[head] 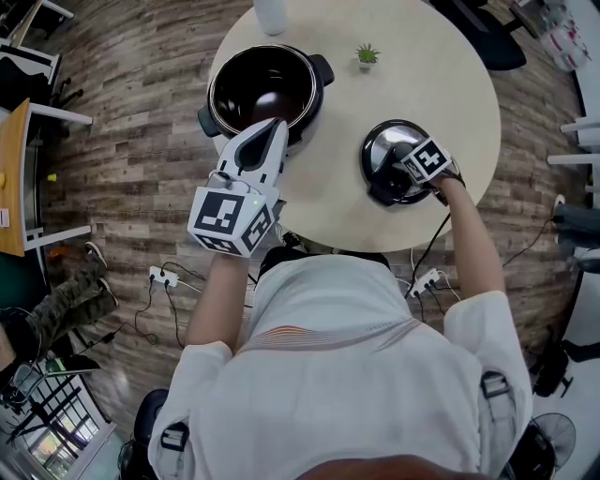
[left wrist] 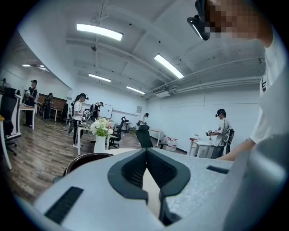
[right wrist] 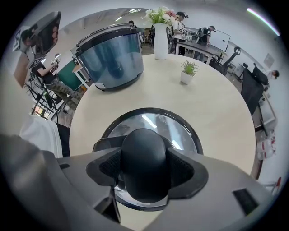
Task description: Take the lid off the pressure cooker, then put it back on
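Round table (head: 422, 89); on it cooker (head: 265, 89), lid (head: 382, 146), plant (head: 367, 54), vase (head: 270, 14)

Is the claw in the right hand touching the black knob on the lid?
Touching. The right gripper view shows the right gripper with its pads pressed against both sides of the knob of the lid.

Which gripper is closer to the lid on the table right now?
Right. The right gripper grips the lid by its knob; the left gripper is shut, apart, beside the open cooker.
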The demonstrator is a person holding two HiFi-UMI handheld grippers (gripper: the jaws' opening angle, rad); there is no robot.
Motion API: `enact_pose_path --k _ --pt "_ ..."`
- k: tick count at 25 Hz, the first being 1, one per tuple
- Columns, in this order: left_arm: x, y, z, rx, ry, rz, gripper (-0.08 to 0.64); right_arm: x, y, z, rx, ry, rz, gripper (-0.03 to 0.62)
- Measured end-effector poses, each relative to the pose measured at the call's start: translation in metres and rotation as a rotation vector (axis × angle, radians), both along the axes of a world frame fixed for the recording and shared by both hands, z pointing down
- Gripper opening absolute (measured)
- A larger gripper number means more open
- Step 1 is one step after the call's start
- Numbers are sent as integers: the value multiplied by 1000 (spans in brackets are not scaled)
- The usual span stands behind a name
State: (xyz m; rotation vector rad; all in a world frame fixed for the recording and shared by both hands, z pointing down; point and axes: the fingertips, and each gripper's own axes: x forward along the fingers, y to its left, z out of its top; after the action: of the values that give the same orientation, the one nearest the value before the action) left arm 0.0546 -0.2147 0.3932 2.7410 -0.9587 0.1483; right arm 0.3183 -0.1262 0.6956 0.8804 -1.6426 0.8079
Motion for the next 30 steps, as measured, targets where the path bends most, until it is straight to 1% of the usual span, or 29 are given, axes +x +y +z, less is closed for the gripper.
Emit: enact_pose_path --k 8,14,18,23,26,30 --pt "-3 2 -1 1 -10 5 5 -1 3 -4 -21 18 -26 287" --pt "-13 -3 1 5 -9 -16 5 0 -7 -33 3 26 -53 285" --pt "-14 -5 -5 16 11 -16 5 1 -19 -75 23 26 -64 285" --pt "-22 -7 -15 35 26 -25 5 -10 -43 -145 43 28 -122 285" --pt "-30 -6 -19 45 41 -34 5 -22 -56 -194 78 26 -182 285" --pt "-48 -7 -21 49 54 -56 5 -49 -88 -251 142 58 -273 285"
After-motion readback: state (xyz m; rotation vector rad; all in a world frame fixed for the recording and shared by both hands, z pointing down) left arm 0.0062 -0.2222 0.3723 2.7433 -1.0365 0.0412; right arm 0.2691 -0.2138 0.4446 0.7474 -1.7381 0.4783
